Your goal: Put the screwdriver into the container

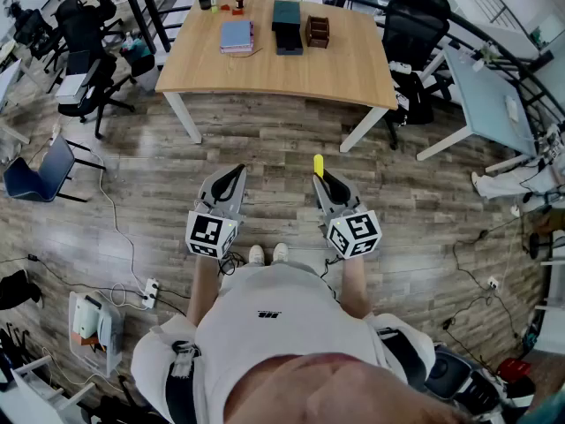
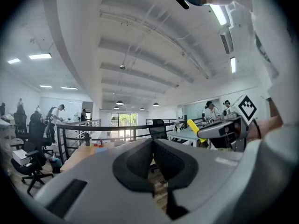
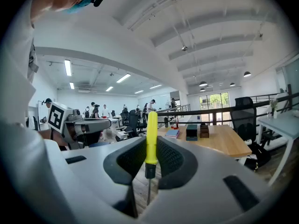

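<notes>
There are two grippers, one screwdriver, and one wooden table (image 1: 353,73) straight ahead at 12 o'clock. On the table are one brown container (image 1: 317,32), one dark box (image 1: 287,26) and one stack of books (image 1: 237,36).

The right gripper (image 1: 322,180) is clamped on the screwdriver (image 3: 151,139), its pads pressing the handle from both sides. The left gripper (image 1: 231,173) has its jaws closed together with nothing between them.

The screwdriver has a slim yellow handle, a short black collar and a thin metal shaft. It stands upright in the jaws, with the handle toward 12 o'clock and the shaft toward 6. It is well apart from the container, which sits toward the table's far edge at about 1 o'clock.

The head view shows only the yellow handle end poking past the jaw tips. The right gripper view shows the collar and shaft too. The left gripper view catches the yellow handle at 3 o'clock, while the right gripper view shows the left gripper at 9 o'clock.
</notes>
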